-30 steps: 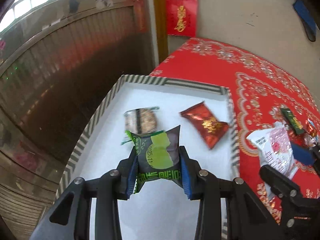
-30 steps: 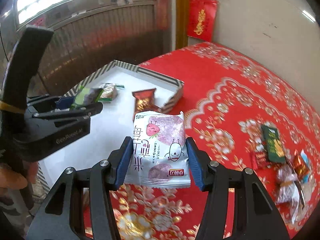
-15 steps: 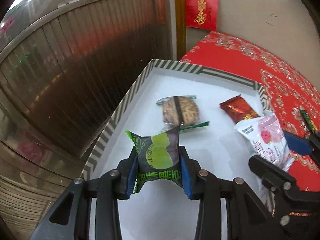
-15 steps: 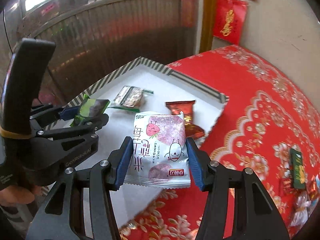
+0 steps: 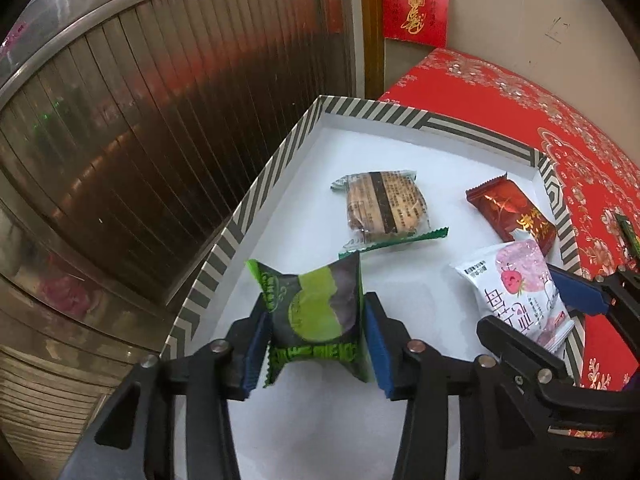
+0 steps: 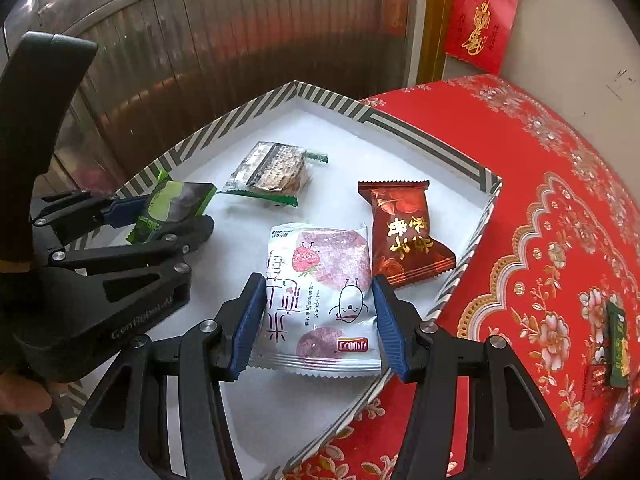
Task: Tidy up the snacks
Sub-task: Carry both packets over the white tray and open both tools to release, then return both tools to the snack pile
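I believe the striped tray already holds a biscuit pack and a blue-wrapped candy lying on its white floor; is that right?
Not quite: the candy is in a dark red wrapper, not blue. The right wrist view shows it lying beside the biscuit pack on the white floor of the striped tray.

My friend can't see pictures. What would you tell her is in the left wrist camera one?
The left gripper holds a green snack packet between its opening jaws, over a white tray with a striped rim. In the tray lie a clear-wrapped biscuit and a dark red packet. At right, the right gripper holds a white strawberry packet.
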